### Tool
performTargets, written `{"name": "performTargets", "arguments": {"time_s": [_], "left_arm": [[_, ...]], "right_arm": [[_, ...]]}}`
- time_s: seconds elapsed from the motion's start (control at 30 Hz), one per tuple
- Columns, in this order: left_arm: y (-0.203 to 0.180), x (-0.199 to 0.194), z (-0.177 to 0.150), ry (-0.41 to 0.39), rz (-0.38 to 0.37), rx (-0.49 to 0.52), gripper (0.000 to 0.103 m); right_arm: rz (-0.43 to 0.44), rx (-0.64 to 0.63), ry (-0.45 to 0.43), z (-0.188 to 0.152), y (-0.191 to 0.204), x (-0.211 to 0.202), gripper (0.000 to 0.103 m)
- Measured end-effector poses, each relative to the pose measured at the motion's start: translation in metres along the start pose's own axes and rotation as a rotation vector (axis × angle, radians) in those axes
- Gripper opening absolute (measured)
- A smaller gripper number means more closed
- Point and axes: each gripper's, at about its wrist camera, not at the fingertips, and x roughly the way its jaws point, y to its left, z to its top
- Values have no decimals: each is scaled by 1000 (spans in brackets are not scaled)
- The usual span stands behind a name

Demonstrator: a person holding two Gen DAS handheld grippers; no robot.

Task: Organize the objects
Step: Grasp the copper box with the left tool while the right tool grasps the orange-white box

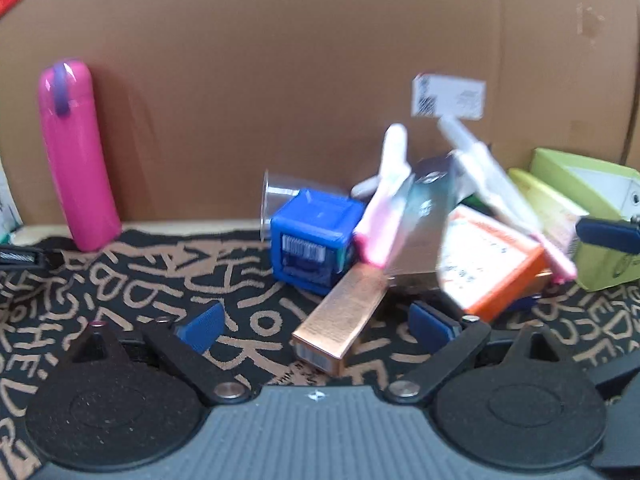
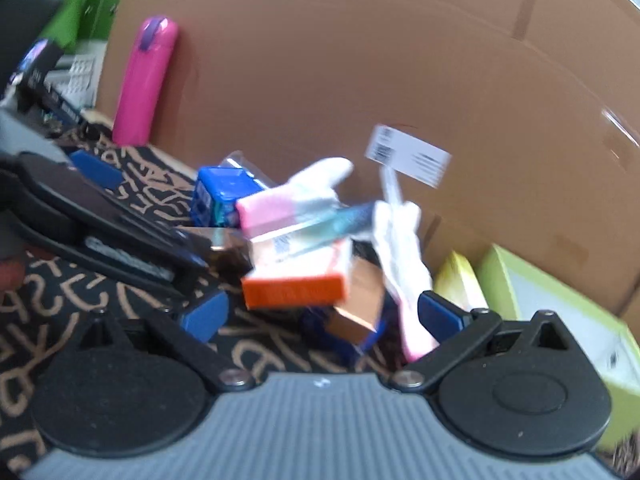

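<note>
A jumbled pile lies on the patterned mat: a blue cube box (image 1: 314, 236), a copper box (image 1: 340, 322), an orange-and-white box (image 1: 490, 262), a dark silvery box (image 1: 428, 204), pink-and-white socks (image 1: 384, 204) with a white tag (image 1: 448, 96), and a clear cup (image 1: 276, 192). My left gripper (image 1: 316, 326) is open, its blue pads either side of the copper box's near end. My right gripper (image 2: 320, 316) is open, close before the orange box (image 2: 296, 284) and a copper box (image 2: 360, 304). The blue cube (image 2: 220, 196) and socks (image 2: 288, 200) lie behind.
A pink bottle (image 1: 78, 156) stands at the left against a cardboard wall (image 1: 280, 60). A lime-green box (image 1: 592, 200) sits at the right. The left gripper's body (image 2: 100, 216) shows at the left of the right wrist view. The black mat (image 1: 120, 288) covers the surface.
</note>
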Motion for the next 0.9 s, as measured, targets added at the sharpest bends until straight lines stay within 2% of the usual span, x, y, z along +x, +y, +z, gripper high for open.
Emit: {"name": "performTargets", "arguments": {"time_s": [0.07,0.1,0.13,0.17,0.2,0.23,0.27,0.3,0.4,0.47,0.53,0.57,0.67,0.73,0.9], "left_arm": [[4,10,0,34,-9,-2,92],[6,14,1,47,-11,-7,90],[6,17,1,64,-14,-6,79],[7,20,0,90,-26,-9,62],[7,21,-1,104,-56,-18,55],[6,18,-2,90,-61,-20,51],[4,15,-4,85,-63,-8,44],[1,13,-5,82,-62,2,42],[-6,1,-10,85,-77,12,35],[-8,-9,-16,80,-83,-2,33],[-7,-19,-22,78,-86,-24,33],[-5,-23,-24,74,-81,-45,33],[7,-25,-26,83,-81,-85,33],[10,-25,-25,89,-81,-74,33],[24,-22,-20,80,-67,-110,34]], "right_arm": [[-19,-12,14,1,3,16,97],[7,2,21,0,1,19,92],[48,29,28,-1,-2,20,71],[94,63,39,-3,-6,19,63],[89,95,38,-5,-10,14,53],[73,105,31,-8,-13,8,38],[68,120,25,-11,-16,2,31],[76,146,23,-15,-22,-4,24],[79,183,26,-23,-30,-18,24],[94,163,20,-22,-30,-19,34],[107,167,-18,-17,-27,-20,79],[116,171,-41,-14,-26,-21,85],[106,160,-32,-3,-18,-4,85],[113,171,-6,1,-17,11,85],[113,104,18,3,-6,32,83]]}}
